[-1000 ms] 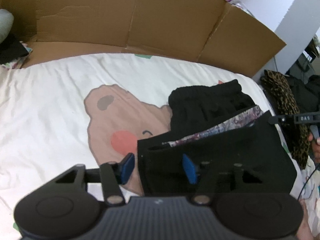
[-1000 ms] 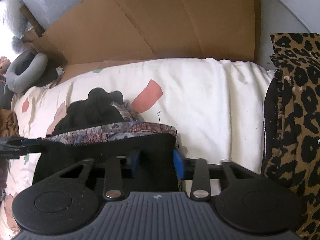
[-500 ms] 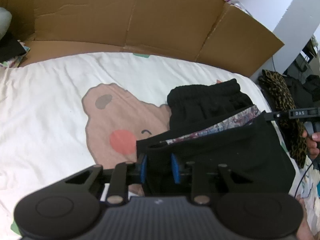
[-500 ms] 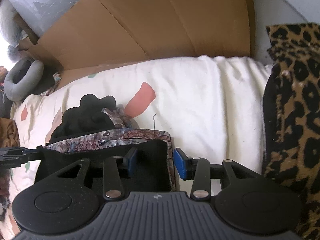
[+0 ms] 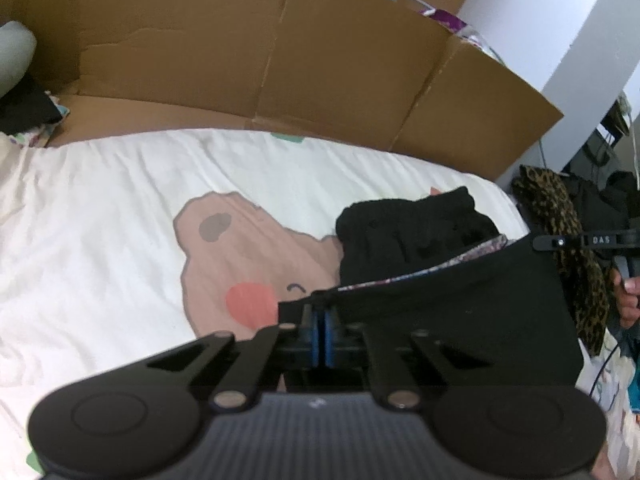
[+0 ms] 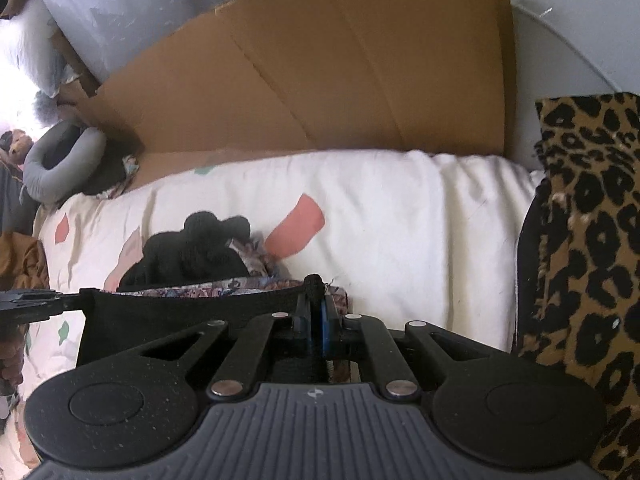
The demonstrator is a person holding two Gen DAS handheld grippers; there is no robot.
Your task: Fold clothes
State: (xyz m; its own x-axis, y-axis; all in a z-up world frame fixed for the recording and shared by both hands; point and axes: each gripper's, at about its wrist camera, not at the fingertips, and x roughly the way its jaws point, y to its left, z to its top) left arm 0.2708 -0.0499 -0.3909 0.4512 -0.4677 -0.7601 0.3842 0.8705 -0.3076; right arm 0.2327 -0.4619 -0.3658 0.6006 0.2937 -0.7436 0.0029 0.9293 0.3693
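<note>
A black garment point(image 5: 460, 300) with a patterned lining point(image 5: 482, 248) lies bunched on the bed; its near edge is lifted and stretched between both grippers. My left gripper point(image 5: 321, 320) is closing tight on the garment's left corner, blue pads pressed on the fabric. In the right wrist view the same garment point(image 6: 180, 312) spans leftward, and my right gripper point(image 6: 316, 312) is closing on its right corner, a tuft of black cloth poking above the pads. Each gripper's tip shows in the other's view: the right gripper point(image 5: 560, 242), the left gripper point(image 6: 32, 300).
The white bed sheet point(image 5: 100, 240) with a bear print spreads to the left. A cardboard wall point(image 5: 280, 60) stands behind the bed. Leopard-print cloth point(image 6: 580, 240) lies along the right edge. A grey neck pillow point(image 6: 52, 164) sits far left. A person's hand point(image 5: 628, 296) shows at the right.
Both grippers went from open around the garment's near edge to shut on it. The right one widened briefly, then closed. The edge now sits raised and taut between them.
</note>
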